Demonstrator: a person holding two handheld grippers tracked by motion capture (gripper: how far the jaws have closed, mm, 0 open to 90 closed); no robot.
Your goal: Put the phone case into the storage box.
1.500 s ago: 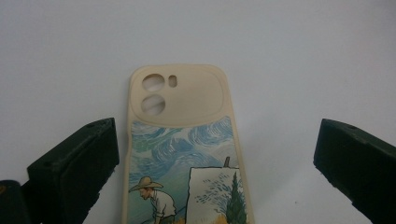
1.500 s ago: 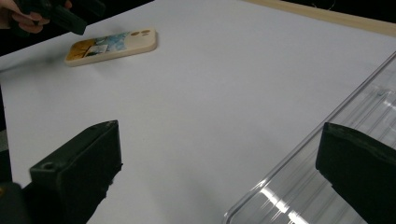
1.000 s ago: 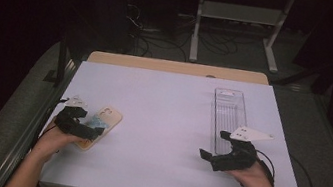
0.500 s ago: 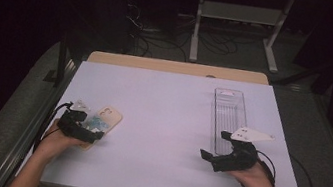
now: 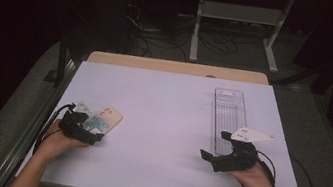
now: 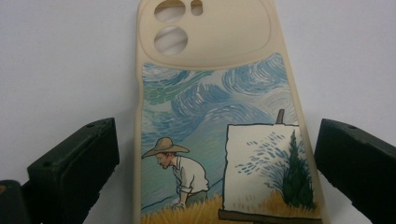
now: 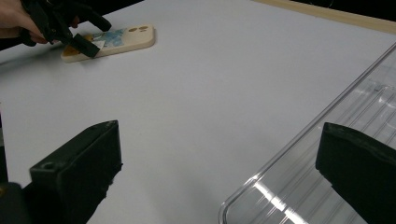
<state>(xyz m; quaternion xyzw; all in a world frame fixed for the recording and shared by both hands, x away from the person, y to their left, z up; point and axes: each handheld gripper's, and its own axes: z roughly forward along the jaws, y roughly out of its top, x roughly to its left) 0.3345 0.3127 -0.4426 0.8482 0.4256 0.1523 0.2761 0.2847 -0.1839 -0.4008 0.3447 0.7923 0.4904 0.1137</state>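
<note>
One beige phone case with a painted field scene (image 5: 102, 120) and one long clear plastic tray (image 5: 228, 114) lay on the white table (image 5: 160, 118). Your left gripper (image 6: 210, 158) sat low over the case at the table's left, jaws spread either side, not touching. Your right gripper (image 5: 226, 153) rested at the tray's near end, jaws spread wide, holding nothing.

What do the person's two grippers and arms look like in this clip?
Both the left gripper and right gripper are black, with two blocky, matte jaws. The right one carries a grey three-cornered plate on top. A black cable trails from each. The forearms are bare, with no sleeves or gloves to be seen.
</note>
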